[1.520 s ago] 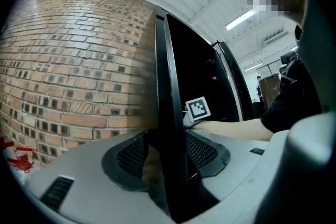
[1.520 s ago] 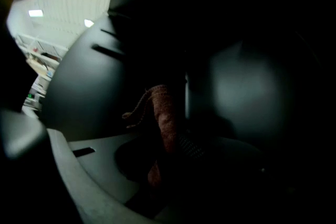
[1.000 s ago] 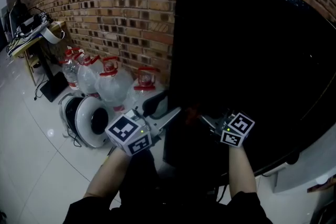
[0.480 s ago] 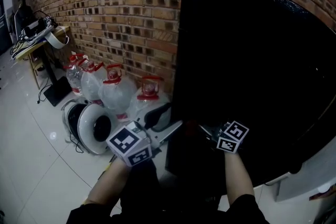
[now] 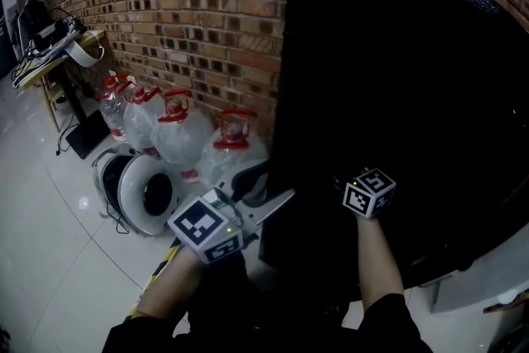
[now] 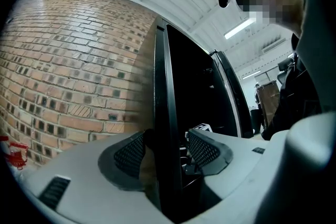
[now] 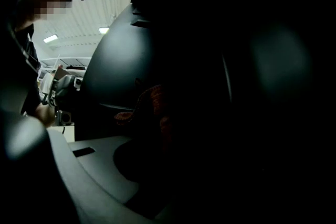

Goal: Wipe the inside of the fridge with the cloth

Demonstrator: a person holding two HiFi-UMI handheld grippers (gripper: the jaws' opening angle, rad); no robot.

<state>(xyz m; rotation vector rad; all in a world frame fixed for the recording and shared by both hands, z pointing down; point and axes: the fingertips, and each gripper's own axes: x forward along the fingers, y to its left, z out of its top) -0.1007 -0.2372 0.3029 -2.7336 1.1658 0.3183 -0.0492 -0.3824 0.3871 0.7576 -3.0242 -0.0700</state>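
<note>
Jaws of left gripper (image 5: 269, 184) clenched on the edge of the black fridge door (image 6: 167, 113) | right gripper (image 5: 345, 182) jaws grasping the reddish cloth (image 7: 151, 105); cloth in the dark inside the fridge (image 5: 413, 78) | water jugs (image 5: 178, 136) by the brick wall (image 5: 190, 4), left of fridge

A red-brown brick wall (image 5: 190, 4) runs back to the left. At its foot stand four clear plastic water jugs with red caps and handles (image 5: 178, 136), close together in a row. Just out from the wall, in front of the jugs, a round white device with a black centre (image 5: 140, 190) lies on the glossy white tiled floor (image 5: 50, 260). Further along the wall, a small wooden table (image 5: 45, 62) carries tangled cables.
</note>
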